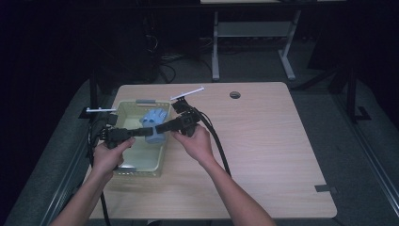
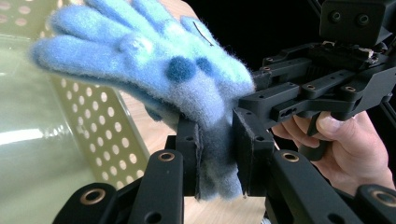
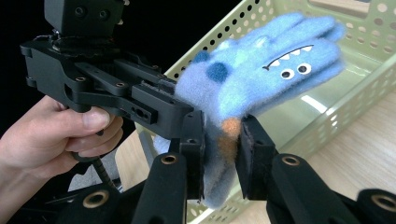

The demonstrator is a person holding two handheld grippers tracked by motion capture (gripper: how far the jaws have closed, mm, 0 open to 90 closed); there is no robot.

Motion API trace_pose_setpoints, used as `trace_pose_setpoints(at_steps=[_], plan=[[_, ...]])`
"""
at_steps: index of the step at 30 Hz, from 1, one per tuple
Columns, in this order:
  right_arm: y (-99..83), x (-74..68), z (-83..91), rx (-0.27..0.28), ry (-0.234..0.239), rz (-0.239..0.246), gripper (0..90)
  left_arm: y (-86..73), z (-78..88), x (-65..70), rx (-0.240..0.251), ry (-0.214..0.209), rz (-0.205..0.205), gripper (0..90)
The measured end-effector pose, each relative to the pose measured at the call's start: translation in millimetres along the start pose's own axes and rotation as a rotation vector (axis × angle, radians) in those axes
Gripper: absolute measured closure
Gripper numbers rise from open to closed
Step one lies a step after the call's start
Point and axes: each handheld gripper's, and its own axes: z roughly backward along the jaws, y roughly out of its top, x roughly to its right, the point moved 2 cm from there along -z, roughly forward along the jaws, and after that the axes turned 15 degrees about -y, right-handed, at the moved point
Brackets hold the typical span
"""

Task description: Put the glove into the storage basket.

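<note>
A fuzzy blue glove (image 1: 155,118) with darker dots and a monster face hangs over the pale green perforated basket (image 1: 126,109). Both grippers hold it by the cuff. In the left gripper view, my left gripper (image 2: 218,158) is shut on the cuff and the glove (image 2: 154,60) fans out to the upper left. In the right gripper view, my right gripper (image 3: 222,156) pinches the same cuff from the other side, and the glove's (image 3: 271,60) fingers point over the basket (image 3: 336,116). From above, the left gripper (image 1: 147,132) and right gripper (image 1: 160,128) meet tip to tip.
The basket stands at the left of a wooden table (image 1: 263,141). A cable hole (image 1: 235,94) lies at the back and a grey tape patch (image 1: 325,189) at the front right corner. Black cables (image 1: 219,141) trail past the right forearm. The basket wall (image 2: 102,126) is close.
</note>
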Motion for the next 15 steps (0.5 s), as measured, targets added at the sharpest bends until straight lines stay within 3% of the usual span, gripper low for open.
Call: trace_pose_setpoints(at_steps=[15], plan=[[6.4, -7.8, -21.9, -0.005, 0.037, -0.003, 73.6, 1.5, 20.5, -9.2, -0.004, 0.024, 0.011, 73.4]])
